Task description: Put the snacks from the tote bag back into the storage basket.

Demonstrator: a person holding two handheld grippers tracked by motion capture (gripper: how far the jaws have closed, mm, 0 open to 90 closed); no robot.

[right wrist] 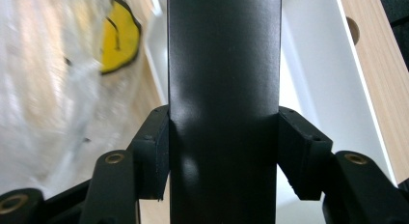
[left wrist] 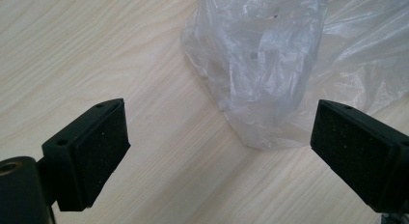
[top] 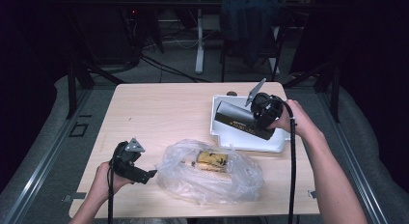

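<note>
A long black box [top: 240, 120] with gold lettering hangs over the white tray [top: 279, 146] at the table's right. My right gripper [top: 263, 119] is shut on it; in the right gripper view the box [right wrist: 224, 89] stands between both pads, which press its sides. A clear plastic bag [top: 212, 173] lies at the front middle of the table with a yellow packet [top: 211, 160] inside. My left gripper [top: 153, 174] rests at the front left, open, its jaws pointing at the bag's left edge. In the left gripper view the bag [left wrist: 270, 64] lies just beyond the empty pads [left wrist: 103, 147].
The wooden table [top: 159, 113] is bare at its back left. A hole [right wrist: 353, 31] shows in the tabletop beside the tray [right wrist: 318, 64]. Beyond the table stand a chair with dark cloth [top: 248, 21], a white desk leg [top: 199, 40] and floor cables.
</note>
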